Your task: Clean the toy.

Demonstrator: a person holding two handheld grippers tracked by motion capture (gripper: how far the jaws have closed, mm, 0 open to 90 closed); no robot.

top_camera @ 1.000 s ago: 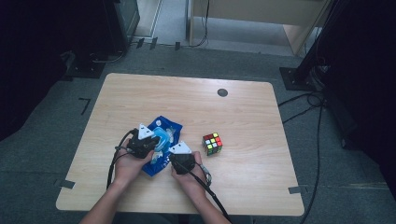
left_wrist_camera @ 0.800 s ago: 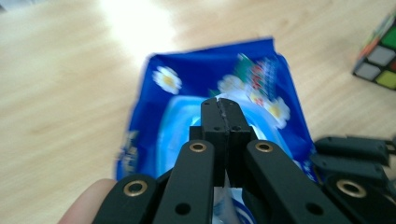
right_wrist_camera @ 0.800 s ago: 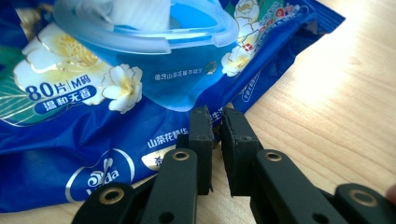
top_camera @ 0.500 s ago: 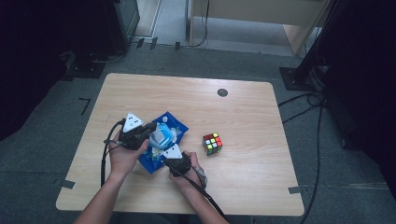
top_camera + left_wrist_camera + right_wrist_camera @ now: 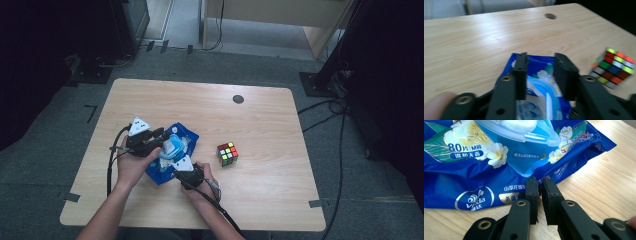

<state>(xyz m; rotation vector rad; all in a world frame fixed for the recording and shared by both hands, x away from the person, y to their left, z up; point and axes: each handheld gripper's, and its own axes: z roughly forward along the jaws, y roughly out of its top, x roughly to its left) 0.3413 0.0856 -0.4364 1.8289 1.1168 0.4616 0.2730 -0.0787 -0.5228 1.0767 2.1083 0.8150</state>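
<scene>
Right gripper [image 5: 540, 181] pinches the blue plastic wet-wipe pack's [image 5: 474, 182] edge; left gripper [image 5: 541, 58], jaws just opening, hovers empty above its pale-blue lid [image 5: 549, 93].

The high view looks forward and down on the whole tabletop [image 5: 260, 125] from above the person's side. The left gripper view rides low on its tool, facing across the wipes pack [image 5: 541, 82] toward the cube [image 5: 615, 68] (both also in the high view). The right gripper view sits very close, looking level at the pack's edge [image 5: 499, 172], shared with both others.
</scene>
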